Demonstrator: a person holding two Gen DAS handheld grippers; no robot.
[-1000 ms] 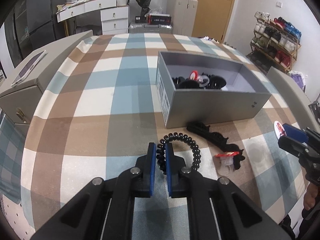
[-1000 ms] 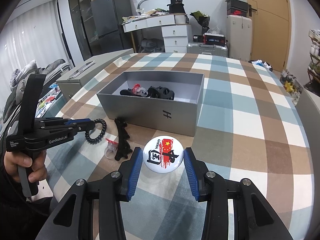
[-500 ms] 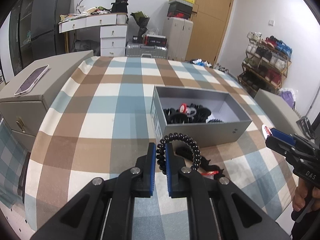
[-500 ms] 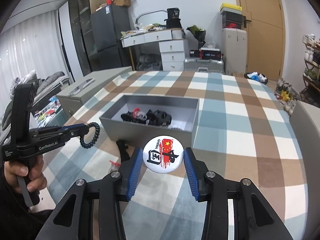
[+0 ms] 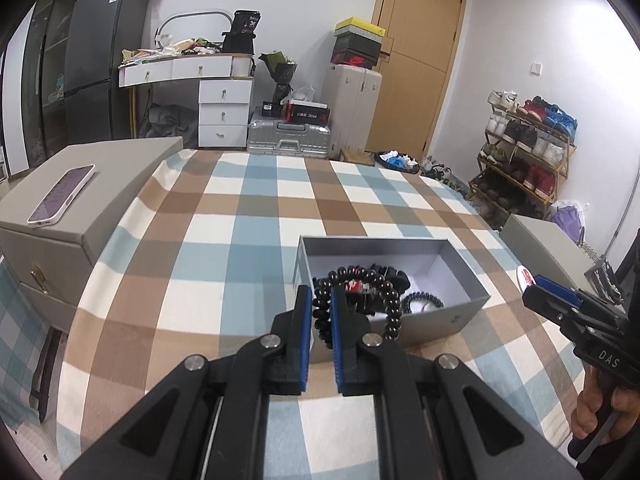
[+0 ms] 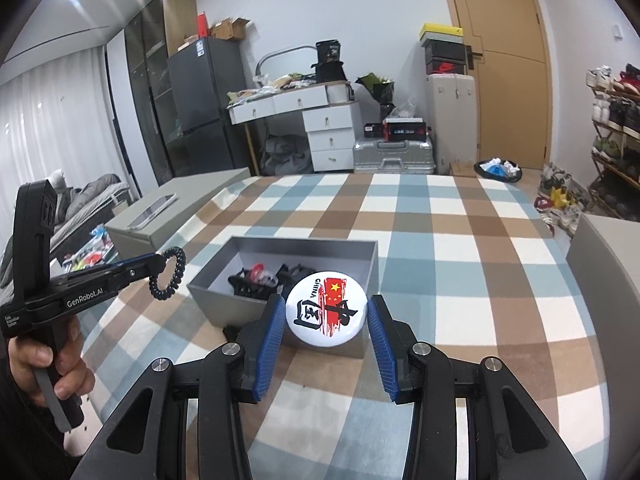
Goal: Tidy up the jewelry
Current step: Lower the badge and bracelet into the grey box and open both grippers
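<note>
My left gripper [image 5: 320, 312] is shut on a black beaded bracelet [image 5: 372, 280] and holds it in the air, near the front left of the grey box [image 5: 460, 312]. The bracelet also shows in the right wrist view [image 6: 170, 274]. My right gripper [image 6: 326, 316] is shut on a round white pin badge [image 6: 326, 312] with a red flag print, held above the table in front of the grey box [image 6: 304, 246]. The box holds black hair clips and another beaded bracelet [image 5: 422, 302].
The table has a blue, brown and white checked cloth [image 5: 248, 216]. A grey cabinet [image 5: 100, 184] with a phone [image 5: 62, 194] on it stands at the left. Another grey cabinet [image 6: 604, 280] stands at the right.
Both grippers have risen well above the table with their loads. The bracelet has left the cloth. The hair clips lying in front of the box have dropped out of view.
</note>
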